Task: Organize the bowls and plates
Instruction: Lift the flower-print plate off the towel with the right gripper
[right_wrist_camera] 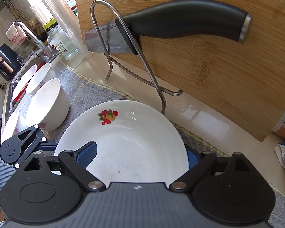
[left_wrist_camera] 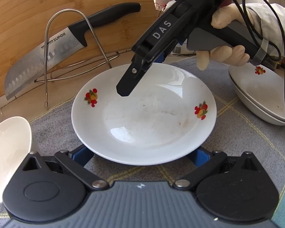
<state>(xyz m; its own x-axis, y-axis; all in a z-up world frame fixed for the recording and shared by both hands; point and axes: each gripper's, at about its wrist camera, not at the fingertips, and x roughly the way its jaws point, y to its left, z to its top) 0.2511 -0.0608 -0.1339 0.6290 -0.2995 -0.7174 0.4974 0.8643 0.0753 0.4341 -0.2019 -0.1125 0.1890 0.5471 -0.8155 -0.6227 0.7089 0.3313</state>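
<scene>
A white plate [left_wrist_camera: 142, 114] with red fruit prints lies on a grey checked cloth [left_wrist_camera: 237, 136]. My left gripper [left_wrist_camera: 141, 156] stands wide at the plate's near edge, and its blue fingers [left_wrist_camera: 81, 155] slip under the rim, which hides their tips. My right gripper [left_wrist_camera: 142, 76], held by a gloved hand [left_wrist_camera: 224, 53], comes down at the far rim. In the right wrist view the right gripper [right_wrist_camera: 139, 154] straddles the plate [right_wrist_camera: 127, 142]: the left finger [right_wrist_camera: 87, 152] hovers over the inside and the right one is outside the rim. Its pads are apart from the plate.
Stacked plates [left_wrist_camera: 260, 95] sit at the right, a white bowl [left_wrist_camera: 7, 142] at the left. Behind are a wire rack [left_wrist_camera: 70, 38], a knife [left_wrist_camera: 47, 57] and a leaning bamboo board [left_wrist_camera: 47, 3]. More bowls [right_wrist_camera: 47, 104] stand near the sink [right_wrist_camera: 11, 87].
</scene>
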